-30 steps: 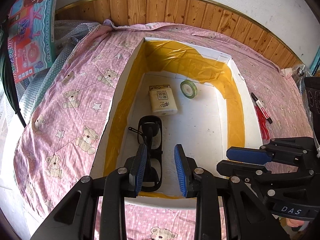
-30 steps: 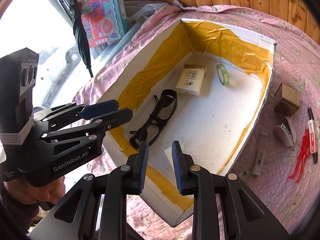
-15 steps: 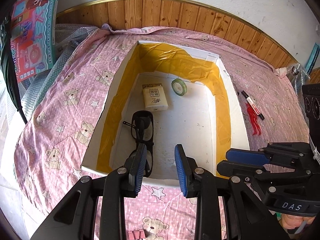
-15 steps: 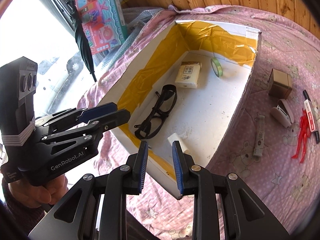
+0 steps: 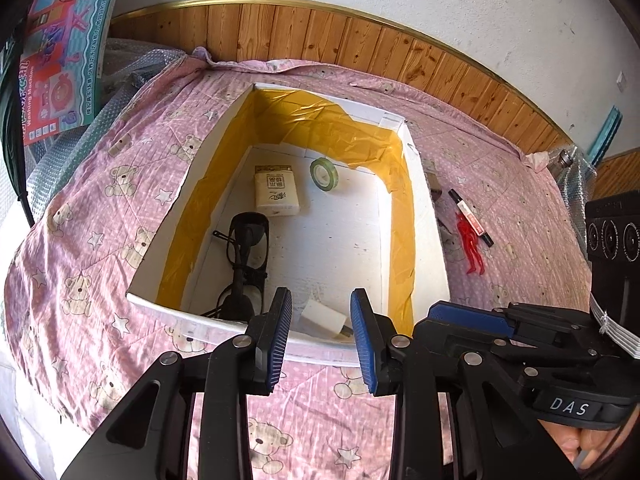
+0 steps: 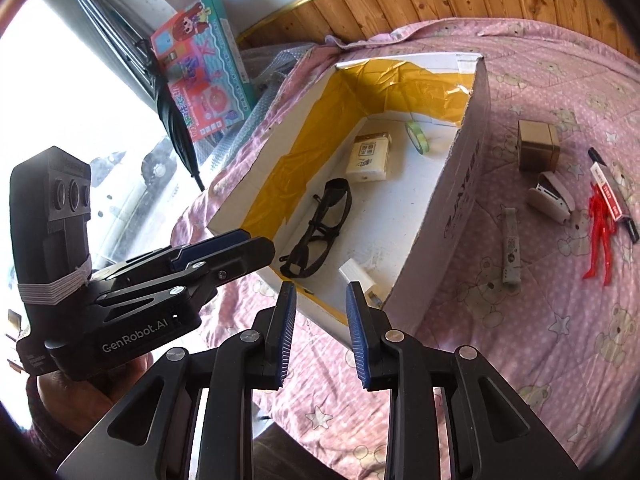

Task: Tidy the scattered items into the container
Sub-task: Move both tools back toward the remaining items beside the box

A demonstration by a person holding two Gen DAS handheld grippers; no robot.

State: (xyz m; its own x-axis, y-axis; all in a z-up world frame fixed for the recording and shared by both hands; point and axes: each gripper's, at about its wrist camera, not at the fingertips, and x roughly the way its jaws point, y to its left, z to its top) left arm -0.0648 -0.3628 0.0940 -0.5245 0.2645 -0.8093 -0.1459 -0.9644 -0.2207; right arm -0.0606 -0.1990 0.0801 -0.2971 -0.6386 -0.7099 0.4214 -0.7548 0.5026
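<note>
A white cardboard box point(image 5: 424, 216) lined with yellow tape lies on a pink bear-print cover. Inside it are black glasses point(image 5: 246, 256), a tissue pack point(image 5: 276, 194), a green tape roll point(image 5: 324, 174) and a white charger point(image 5: 324, 320) in the near corner. My left gripper point(image 5: 320, 332) hangs open and empty just short of the box's near rim. My right gripper point(image 6: 320, 324) is open and empty too, near the box's front corner point(image 6: 452, 208). To the right of the box lie a brown carton point(image 6: 536, 146), a stapler point(image 6: 550, 198), a grey stick point(image 6: 510, 246), a red figure point(image 6: 600, 236) and a marker point(image 6: 612, 200).
A colourful toy box point(image 5: 56, 52) leans at the far left beside bubble wrap point(image 5: 128, 76). Wooden panelling point(image 5: 360, 48) runs along the wall behind the bed. A black umbrella point(image 6: 176, 120) hangs by the bright window. A hand holds each gripper.
Both grippers have drawn back from over the box toward its near side. The white charger in the near corner has come into the left wrist view. Both stay open and empty.
</note>
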